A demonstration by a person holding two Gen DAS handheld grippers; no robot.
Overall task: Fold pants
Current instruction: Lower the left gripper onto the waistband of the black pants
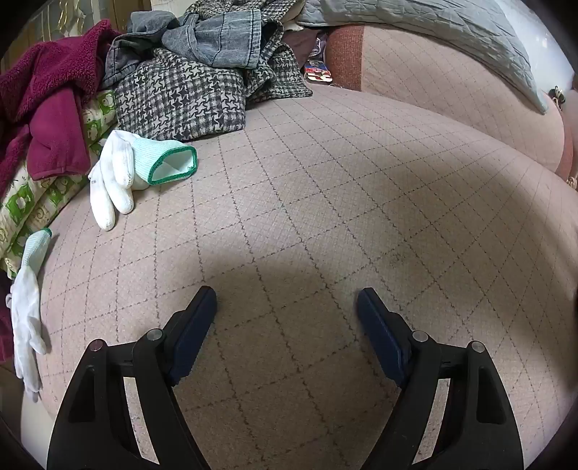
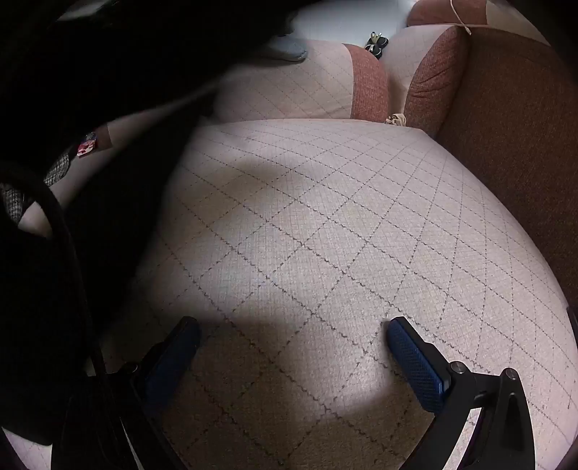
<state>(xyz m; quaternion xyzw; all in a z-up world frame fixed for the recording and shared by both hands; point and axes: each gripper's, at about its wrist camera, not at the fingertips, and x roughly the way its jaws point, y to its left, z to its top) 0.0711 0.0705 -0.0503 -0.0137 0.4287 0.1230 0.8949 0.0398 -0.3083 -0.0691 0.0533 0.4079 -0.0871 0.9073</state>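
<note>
A heap of clothes lies at the far left of the quilted pink sofa seat [image 1: 325, 202]: grey denim pants [image 1: 216, 39] on top of a houndstooth garment [image 1: 180, 101], with a maroon fleece [image 1: 47, 90] beside them. My left gripper [image 1: 287, 300] is open and empty, hovering over bare seat well in front of the heap. My right gripper [image 2: 292, 329] is open and empty over the seat [image 2: 325, 217]. A large black mass [image 2: 72, 144] fills the left of the right wrist view; I cannot tell what it is.
Two white work gloves [image 1: 119, 180] [image 1: 27, 318] lie at the seat's left side, by a green-patterned cushion [image 1: 32, 202]. A grey quilt [image 1: 433, 32] drapes the backrest. The brown-red armrest [image 2: 505, 126] bounds the seat on the right.
</note>
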